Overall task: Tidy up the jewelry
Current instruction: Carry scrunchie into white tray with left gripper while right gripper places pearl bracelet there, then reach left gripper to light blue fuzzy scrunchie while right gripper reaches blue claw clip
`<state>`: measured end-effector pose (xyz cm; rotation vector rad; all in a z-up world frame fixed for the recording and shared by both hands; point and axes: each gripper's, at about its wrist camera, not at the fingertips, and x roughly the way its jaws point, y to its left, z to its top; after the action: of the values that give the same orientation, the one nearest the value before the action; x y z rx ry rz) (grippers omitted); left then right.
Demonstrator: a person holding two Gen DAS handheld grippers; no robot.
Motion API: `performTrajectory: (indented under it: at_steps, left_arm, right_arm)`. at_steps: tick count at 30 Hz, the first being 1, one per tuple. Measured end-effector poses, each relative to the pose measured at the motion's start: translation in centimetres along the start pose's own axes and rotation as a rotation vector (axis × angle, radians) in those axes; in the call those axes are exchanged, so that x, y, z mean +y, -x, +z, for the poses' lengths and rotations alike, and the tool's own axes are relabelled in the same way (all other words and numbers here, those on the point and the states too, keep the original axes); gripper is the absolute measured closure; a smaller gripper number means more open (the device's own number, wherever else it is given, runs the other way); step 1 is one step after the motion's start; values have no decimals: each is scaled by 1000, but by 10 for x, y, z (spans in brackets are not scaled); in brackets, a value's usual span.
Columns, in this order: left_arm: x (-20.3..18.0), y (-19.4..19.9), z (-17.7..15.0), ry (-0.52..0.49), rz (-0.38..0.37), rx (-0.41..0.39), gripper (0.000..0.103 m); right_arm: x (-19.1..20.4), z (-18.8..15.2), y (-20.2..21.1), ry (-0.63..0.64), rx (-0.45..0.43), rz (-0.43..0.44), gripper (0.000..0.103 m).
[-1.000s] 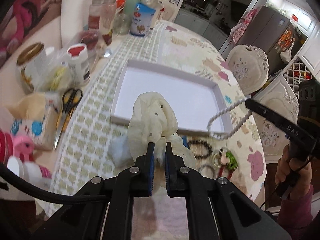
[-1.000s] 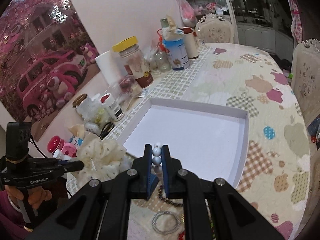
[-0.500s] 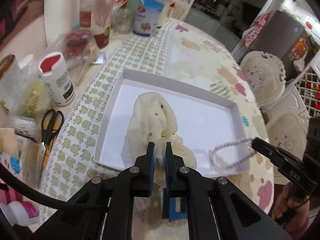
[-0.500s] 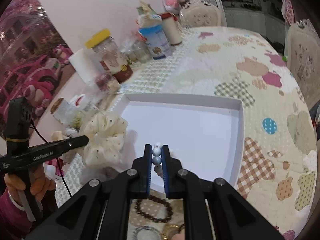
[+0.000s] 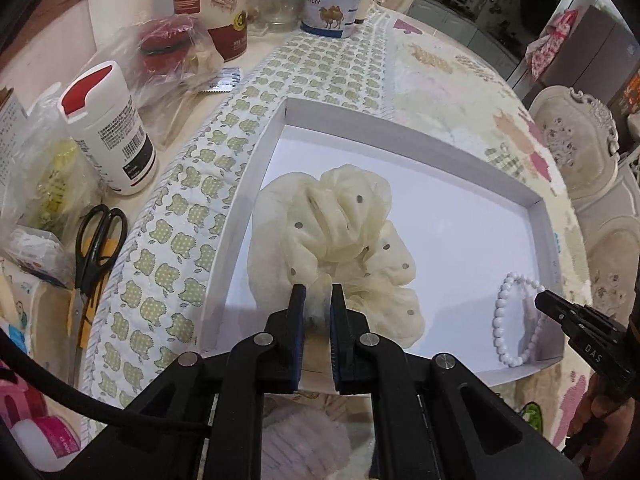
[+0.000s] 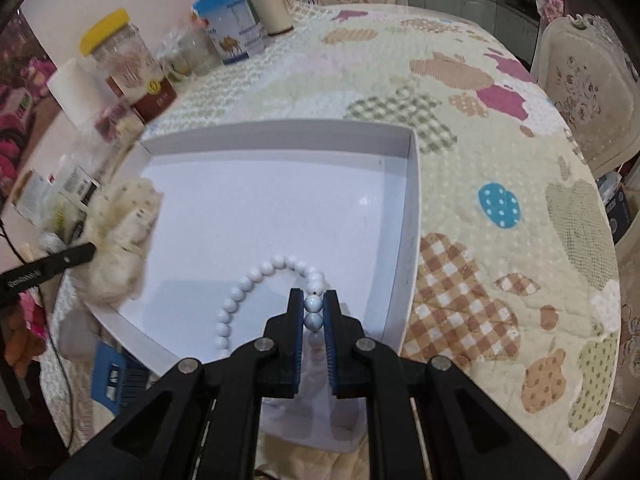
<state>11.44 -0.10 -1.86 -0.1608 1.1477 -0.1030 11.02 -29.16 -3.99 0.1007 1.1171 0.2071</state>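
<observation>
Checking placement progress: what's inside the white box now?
Inside the white box: a cream scrunchie and a white bead bracelet, each gripper-held. The floor beneath the scrunchie is hidden.

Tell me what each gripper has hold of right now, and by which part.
The left gripper pinches the cream scrunchie at its near edge. The right gripper clamps the white bead bracelet on two beads of its near-right side.

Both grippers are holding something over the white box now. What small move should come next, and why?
Probably open both grippers. The right gripper is shut on the white bead bracelet, which seems to lie inside the white box, and the left gripper pinches the cream scrunchie, also over the box floor.
</observation>
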Motion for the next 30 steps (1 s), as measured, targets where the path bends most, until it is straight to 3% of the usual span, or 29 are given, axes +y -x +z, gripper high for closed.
performTrajectory:
  at_steps: [2,5,7,12,18,30]
  left_arm:
    - [-1,-1,-1,-7,18,0,97]
    - [0,0,-2,-10,39,-2,85]
    - [0,1,-2,-11,47,0,83]
    - [-3,12,-5,-27,77,-22,82]
    - [-7,35,-12,-53,106,-65,82]
    - [-9,82,-45,-99,140,-144,82]
  right_arm:
    - [2,-1,-5,16,8,-25,93]
    - [6,-3,-6,35,11,-38,78]
    - [9,-4,-3,42,5,-24,67]
    - [16,-8,10,27,-23,-3,65]
    - [30,-17,36,16,-78,20,56]
    - [67,-45,82,24,-152,56,49]
